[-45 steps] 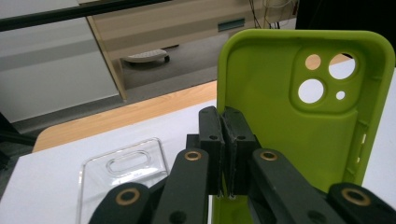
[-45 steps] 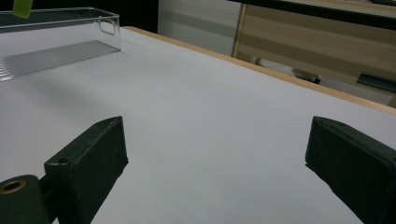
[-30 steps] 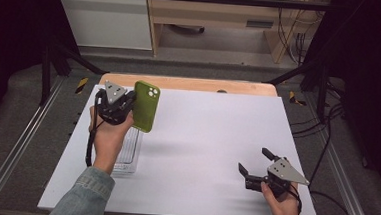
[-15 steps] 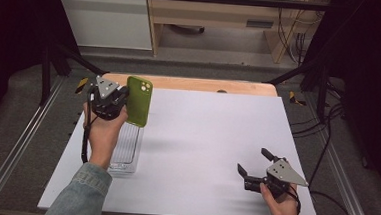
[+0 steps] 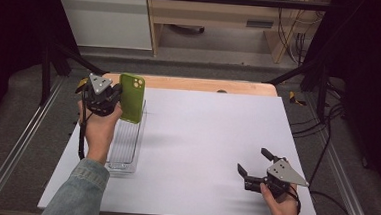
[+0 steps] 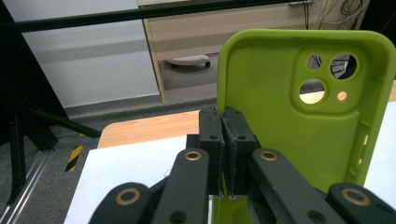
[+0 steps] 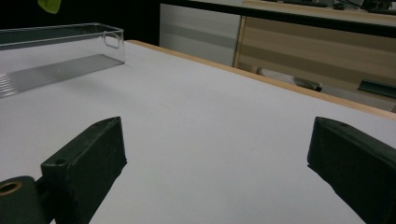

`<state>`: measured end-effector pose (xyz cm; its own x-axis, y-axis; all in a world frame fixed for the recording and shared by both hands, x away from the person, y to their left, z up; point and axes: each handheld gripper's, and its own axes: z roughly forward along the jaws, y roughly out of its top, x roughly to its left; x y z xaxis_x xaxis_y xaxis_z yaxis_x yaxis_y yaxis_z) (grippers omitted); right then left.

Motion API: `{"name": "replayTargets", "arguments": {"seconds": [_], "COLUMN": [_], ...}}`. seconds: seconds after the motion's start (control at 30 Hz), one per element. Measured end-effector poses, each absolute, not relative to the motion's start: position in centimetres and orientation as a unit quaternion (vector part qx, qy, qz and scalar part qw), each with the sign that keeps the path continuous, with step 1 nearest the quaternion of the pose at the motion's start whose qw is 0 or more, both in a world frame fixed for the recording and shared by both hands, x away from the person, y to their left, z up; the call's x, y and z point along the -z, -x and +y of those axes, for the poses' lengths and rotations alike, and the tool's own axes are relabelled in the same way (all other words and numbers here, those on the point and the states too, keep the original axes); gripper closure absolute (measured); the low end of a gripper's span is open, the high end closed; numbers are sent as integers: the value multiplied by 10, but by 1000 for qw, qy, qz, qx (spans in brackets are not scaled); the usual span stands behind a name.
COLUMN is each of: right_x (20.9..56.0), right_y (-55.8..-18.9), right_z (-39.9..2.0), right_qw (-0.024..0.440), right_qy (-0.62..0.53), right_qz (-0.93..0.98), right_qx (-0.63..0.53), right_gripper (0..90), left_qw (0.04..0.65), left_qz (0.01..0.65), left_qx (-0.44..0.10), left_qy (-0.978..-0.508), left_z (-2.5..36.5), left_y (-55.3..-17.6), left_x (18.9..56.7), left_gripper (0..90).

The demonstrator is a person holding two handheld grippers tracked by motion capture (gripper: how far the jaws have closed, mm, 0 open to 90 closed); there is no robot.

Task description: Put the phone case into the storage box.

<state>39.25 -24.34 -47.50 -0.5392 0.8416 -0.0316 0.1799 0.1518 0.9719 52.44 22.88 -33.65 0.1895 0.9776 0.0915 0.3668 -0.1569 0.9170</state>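
i see a white table top [image 5: 201, 138] with a wooden strip [image 5: 200, 84] along its far edge. beyond it i make out a light wooden cabinet [image 5: 219, 19], a white panel [image 5: 109, 17] and loose cables [image 5: 291, 18].

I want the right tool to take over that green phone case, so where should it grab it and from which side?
Probably the free long edge of the phone case, coming in from the table's open right side. The case stands upright above the clear tray, with the left tool pinching its other side wall. The rim is thin, so the right tool, open now, could close across it below the camera cutout.
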Motion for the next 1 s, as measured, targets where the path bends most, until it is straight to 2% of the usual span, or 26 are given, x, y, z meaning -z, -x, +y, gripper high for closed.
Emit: {"name": "replayTargets", "arguments": {"seconds": [1.0], "right_x": [474], "right_y": [-393], "right_z": [-245], "right_qw": [307], "right_qy": [-368], "right_qz": [687], "right_qx": [-546], "right_gripper": [47], "left_qw": [404], "left_qz": [557], "left_qx": [-369], "left_qy": [-624], "left_z": [250], "left_y": [-551], "left_x": [357], "left_gripper": [871]}}
